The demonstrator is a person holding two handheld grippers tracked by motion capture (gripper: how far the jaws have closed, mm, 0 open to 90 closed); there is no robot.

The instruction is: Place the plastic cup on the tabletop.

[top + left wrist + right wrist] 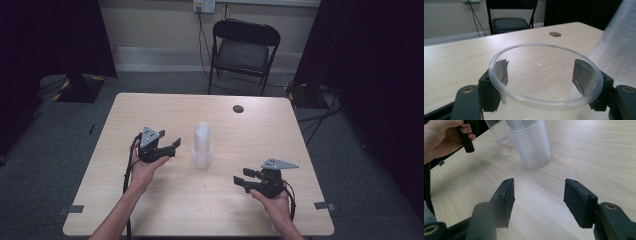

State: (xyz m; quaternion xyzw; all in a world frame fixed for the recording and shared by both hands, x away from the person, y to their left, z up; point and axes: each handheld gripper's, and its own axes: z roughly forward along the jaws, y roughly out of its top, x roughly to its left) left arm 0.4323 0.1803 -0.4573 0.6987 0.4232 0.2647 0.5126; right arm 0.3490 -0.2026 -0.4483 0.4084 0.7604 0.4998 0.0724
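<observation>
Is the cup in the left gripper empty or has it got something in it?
Empty. In the left gripper view, the clear cup held in the left gripper shows bare table grain through its open mouth and wall.

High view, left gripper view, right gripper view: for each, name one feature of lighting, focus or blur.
High view: dim, with dark curtains at both sides, and the stack of clear cups looks pale and soft-edged. Left gripper view: the clear cup rim is sharp, while the stack beside it is blurred. Right gripper view: the left jaw's base is hazy, and the stack's foot is smeared.
</observation>
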